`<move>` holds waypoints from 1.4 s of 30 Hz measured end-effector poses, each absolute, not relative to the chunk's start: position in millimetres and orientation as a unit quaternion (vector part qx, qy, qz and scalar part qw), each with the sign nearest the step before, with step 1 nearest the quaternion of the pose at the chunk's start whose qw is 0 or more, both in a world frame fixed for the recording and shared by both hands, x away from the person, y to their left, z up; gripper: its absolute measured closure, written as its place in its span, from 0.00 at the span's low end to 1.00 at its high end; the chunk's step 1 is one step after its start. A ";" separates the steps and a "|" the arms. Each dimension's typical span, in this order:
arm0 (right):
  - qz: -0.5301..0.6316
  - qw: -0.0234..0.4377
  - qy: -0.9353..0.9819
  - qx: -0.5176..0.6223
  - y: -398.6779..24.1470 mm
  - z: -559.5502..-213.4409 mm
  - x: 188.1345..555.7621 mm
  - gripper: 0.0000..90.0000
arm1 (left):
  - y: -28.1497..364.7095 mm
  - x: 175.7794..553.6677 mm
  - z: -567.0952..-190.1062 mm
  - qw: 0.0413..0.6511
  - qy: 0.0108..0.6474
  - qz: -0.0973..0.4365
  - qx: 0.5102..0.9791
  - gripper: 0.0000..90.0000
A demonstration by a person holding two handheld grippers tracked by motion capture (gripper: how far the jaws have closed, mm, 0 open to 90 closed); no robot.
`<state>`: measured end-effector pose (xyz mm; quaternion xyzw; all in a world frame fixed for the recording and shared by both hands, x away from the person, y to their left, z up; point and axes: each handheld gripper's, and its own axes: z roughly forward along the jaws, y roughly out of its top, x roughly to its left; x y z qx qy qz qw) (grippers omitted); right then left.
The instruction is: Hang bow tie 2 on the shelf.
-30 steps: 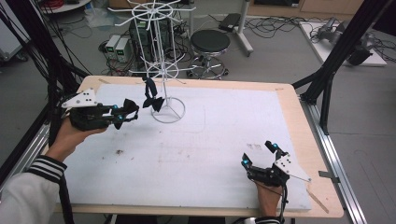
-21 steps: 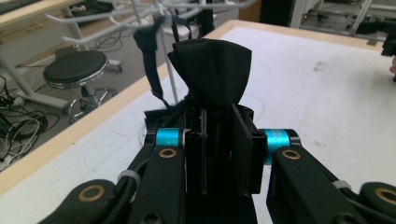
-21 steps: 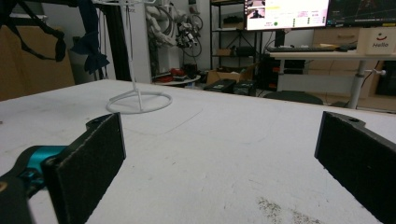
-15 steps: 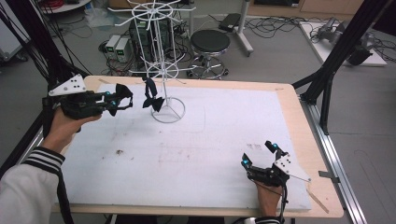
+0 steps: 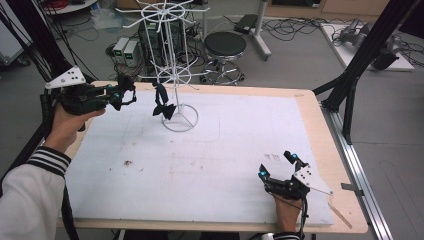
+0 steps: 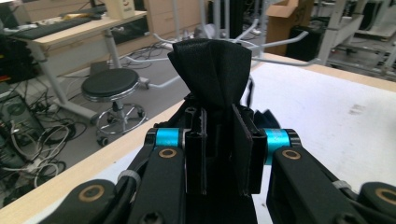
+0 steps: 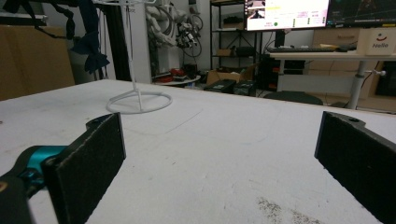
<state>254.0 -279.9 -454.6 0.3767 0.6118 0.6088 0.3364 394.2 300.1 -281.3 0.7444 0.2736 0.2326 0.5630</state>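
A white wire rack stands on the white mat at the far left; its ring base appears in the right gripper view. A black bow tie hangs from the rack, and it is also up at the top left as the bow tie in the right gripper view. My left gripper is raised left of the rack, shut on a folded piece of black cloth that sticks up between its pads. My right gripper rests near the front right, open and empty.
A black round stool and cables lie on the floor behind the table. A black frame post stands at the right edge. The wooden table edge borders the mat. Desks and a monitor stand farther off.
My left gripper has risen and drawn away to the left of the rack with the black cloth still in its jaws. The right gripper has stayed in place.
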 end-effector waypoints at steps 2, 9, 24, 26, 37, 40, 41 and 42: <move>0.609 0.337 0.611 0.377 -279.9 -454.7 253.9 0.01 | 300.9 397.5 -280.2 0.562 0.279 0.235 0.743 0.84; 0.609 0.337 0.612 0.376 -279.8 -454.8 253.7 0.01 | 301.6 410.8 -275.3 0.557 0.289 0.237 0.741 0.84; 0.609 0.336 0.612 0.377 -279.7 -454.8 253.6 0.01 | 295.9 434.6 -268.7 0.554 0.302 0.249 0.735 0.84; 0.609 0.336 0.612 0.377 -279.7 -454.7 253.6 0.01 | 293.6 436.9 -267.6 0.555 0.301 0.249 0.734 0.84; 0.609 0.336 0.612 0.377 -279.8 -454.8 253.5 0.01 | 277.4 443.5 -262.1 0.559 0.292 0.247 0.736 0.84; 0.610 0.336 0.612 0.376 -279.8 -454.8 253.5 0.01 | 272.9 443.9 -262.5 0.563 0.289 0.244 0.735 0.84; 0.610 0.336 0.611 0.376 -279.8 -454.8 253.6 0.01 | 271.6 444.2 -263.1 0.561 0.289 0.244 0.736 0.84; 0.610 0.336 0.611 0.375 -280.0 -454.9 253.7 0.01 | 270.5 444.4 -263.4 0.561 0.288 0.242 0.738 0.84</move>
